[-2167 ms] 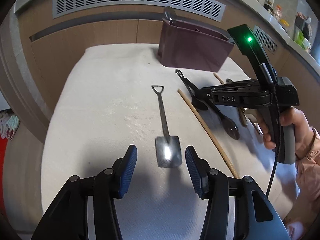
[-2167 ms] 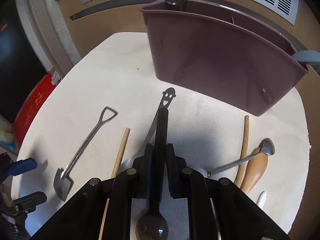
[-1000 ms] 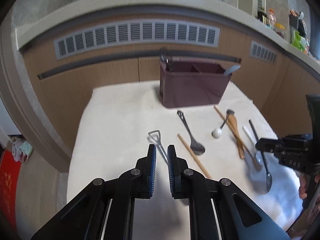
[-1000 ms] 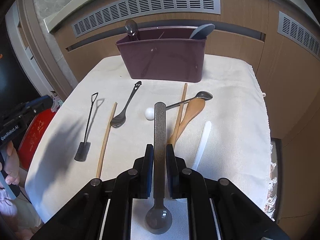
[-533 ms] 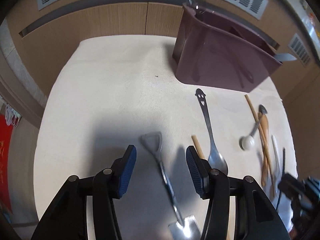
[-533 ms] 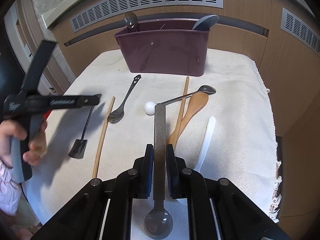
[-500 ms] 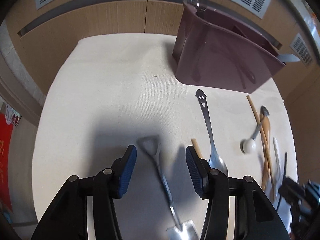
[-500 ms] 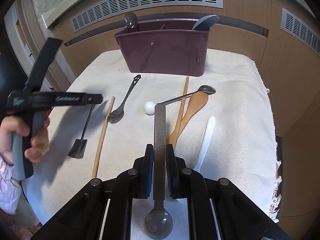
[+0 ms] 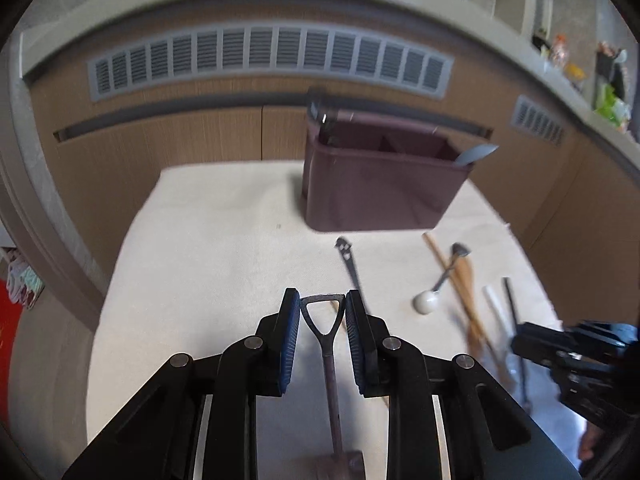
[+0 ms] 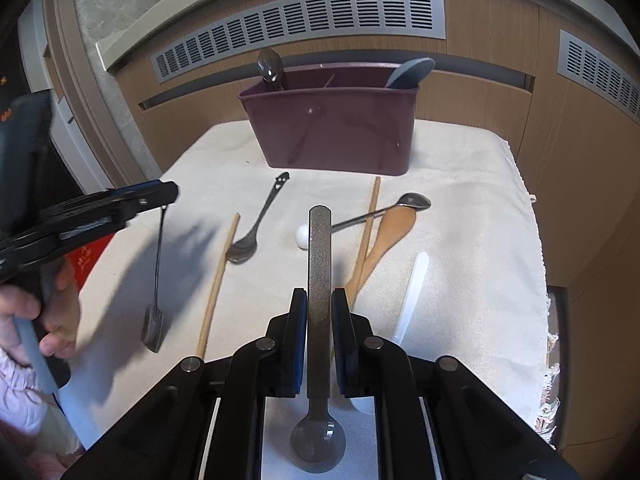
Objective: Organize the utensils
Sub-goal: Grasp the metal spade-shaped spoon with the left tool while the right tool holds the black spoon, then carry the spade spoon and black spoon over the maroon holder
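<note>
My left gripper [image 9: 322, 316] is shut on the shovel-shaped metal spoon [image 9: 330, 364] by its triangular handle and holds it above the cloth. In the right wrist view the spoon [image 10: 157, 264] hangs blade down from the left gripper [image 10: 162, 200]. My right gripper [image 10: 319, 320] is shut on a dark grey spoon [image 10: 319, 280], handle forward, bowl toward the camera. The maroon utensil holder [image 9: 380, 184] stands at the back of the table and also shows in the right wrist view [image 10: 332, 128]; a metal spoon [image 10: 271, 65] and a grey utensil [image 10: 412, 72] stand in it.
On the cream cloth [image 10: 460, 240] lie a smiley-handled spoon [image 10: 260, 220], chopsticks [image 10: 218, 276] [image 10: 366, 236], a wooden spoon [image 10: 390, 236], a metal spoon with a white ball end [image 10: 360, 218] and a white plastic utensil [image 10: 412, 292]. Wooden cabinets with vents stand behind.
My left gripper has closed on the shovel spoon's handle and lifted it off the cloth. My right gripper still holds the dark spoon, about where it was.
</note>
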Tool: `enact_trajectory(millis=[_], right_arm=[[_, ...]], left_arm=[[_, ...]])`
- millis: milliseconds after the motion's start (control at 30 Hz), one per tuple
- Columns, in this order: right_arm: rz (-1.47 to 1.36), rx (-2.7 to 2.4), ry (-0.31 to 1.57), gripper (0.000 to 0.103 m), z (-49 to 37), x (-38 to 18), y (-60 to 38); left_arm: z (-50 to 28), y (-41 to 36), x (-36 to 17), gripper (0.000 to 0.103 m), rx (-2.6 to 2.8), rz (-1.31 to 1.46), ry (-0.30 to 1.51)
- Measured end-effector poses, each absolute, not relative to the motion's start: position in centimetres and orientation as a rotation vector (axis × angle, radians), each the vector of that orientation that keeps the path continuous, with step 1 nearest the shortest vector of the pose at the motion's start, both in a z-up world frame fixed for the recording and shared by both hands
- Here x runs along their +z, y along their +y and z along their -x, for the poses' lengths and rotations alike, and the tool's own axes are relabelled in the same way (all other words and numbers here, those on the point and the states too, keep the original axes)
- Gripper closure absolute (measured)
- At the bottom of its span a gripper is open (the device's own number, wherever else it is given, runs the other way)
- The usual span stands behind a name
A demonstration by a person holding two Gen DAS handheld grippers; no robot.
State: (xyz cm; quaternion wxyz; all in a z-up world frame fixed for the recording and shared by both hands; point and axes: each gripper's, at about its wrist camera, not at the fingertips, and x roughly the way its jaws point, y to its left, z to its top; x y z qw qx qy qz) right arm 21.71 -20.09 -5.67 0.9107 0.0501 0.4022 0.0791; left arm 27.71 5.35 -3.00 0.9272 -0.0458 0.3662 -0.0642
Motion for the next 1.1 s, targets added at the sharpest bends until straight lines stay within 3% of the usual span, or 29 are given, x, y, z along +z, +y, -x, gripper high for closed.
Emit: enact_trajectory(millis=[867,1100], right_arm=[[-0.051,0.147,0.634,0.092,-18.4,0.6,-20.0],[-0.012,0.146,0.480,0.092,-20.4,7.4,-21.0]], left_arm=[[-22.8,2.4,6.3,0.079,-0.235,0.014,0.521],[-25.2,1.4,13.4,0.079,-0.288,-0.017,0.380]])
